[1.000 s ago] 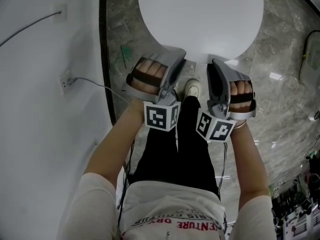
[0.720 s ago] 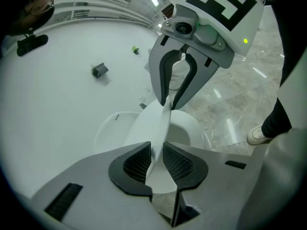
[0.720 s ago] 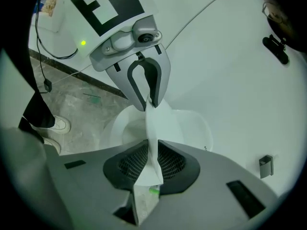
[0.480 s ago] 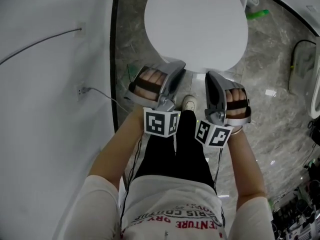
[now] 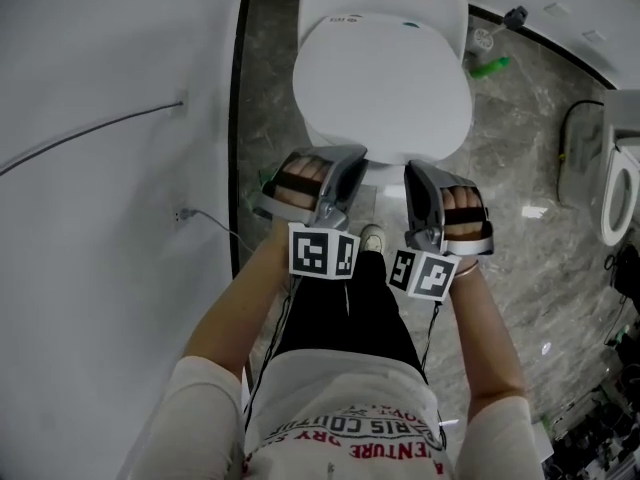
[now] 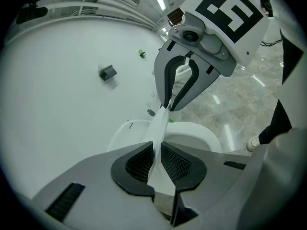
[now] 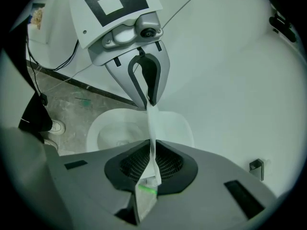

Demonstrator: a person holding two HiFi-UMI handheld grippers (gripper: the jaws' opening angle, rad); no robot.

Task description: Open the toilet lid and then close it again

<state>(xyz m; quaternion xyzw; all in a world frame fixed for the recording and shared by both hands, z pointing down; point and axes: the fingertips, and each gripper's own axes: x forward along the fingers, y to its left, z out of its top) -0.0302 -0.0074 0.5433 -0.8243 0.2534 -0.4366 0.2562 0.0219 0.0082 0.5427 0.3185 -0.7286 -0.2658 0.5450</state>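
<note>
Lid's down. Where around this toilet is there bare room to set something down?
The closed lid is bare. Open marble floor lies right of the toilet, bordered by the dark cable and the second toilet. The floor strip between the toilet and the black wall edging is narrow. Crowded: the back right corner, with a green object and a pipe fitting.

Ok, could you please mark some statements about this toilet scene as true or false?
1. The left gripper grips the front edge of the lid. True; its jaws have just been closing on it.
2. The right gripper is empty. False: it clamps the same edge.
3. The lid lies flat on the seat. False: it is raised; the seat shows under it.
4. A green thing lies on the floor beside the toilet. True.
</note>
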